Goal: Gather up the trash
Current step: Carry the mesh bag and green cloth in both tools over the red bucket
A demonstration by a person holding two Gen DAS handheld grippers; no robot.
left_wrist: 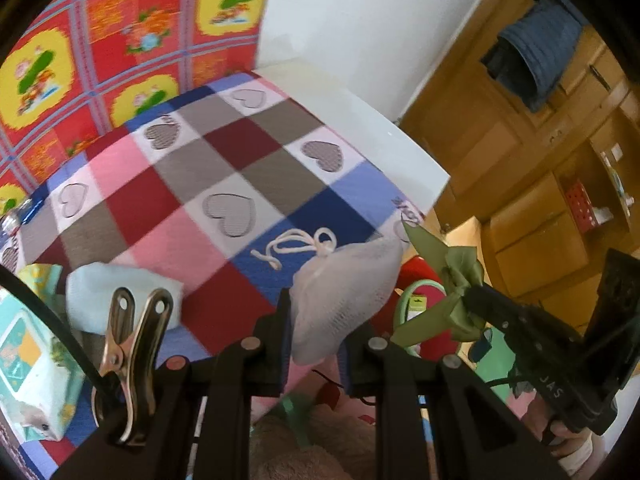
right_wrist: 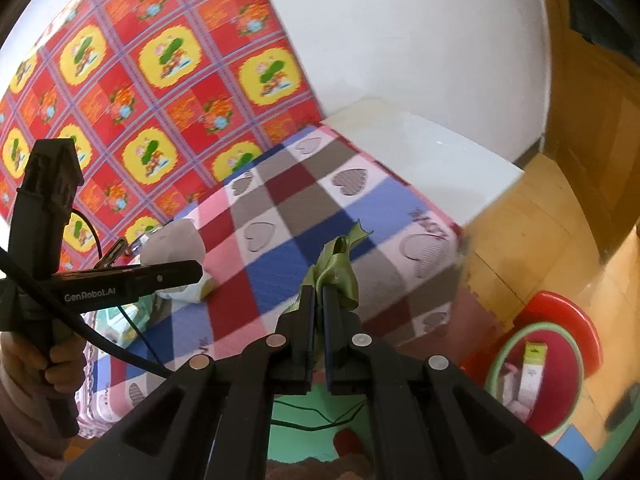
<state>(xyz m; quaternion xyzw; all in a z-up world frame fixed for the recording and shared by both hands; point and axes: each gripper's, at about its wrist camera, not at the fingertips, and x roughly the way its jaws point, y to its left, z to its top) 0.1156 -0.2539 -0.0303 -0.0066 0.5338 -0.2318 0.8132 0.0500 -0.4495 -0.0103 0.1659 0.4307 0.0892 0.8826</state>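
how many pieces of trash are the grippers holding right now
2: a white mesh pouch in the left gripper, a green ribbon in the right gripper.

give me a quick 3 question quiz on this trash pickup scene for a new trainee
1. True or false: the left gripper is shut on the white mesh pouch.
2. What is the right gripper holding: A) a metal clip, B) the green ribbon, C) a tissue pack?
3. Fill in: the red bin with the green rim stands on the ____, beside the checked bed cover.

Key:
1. True; the pouch is pinched between its fingers, its drawstring trailing above.
2. B; the jaws stand nearly closed on the ribbon.
3. Floor.
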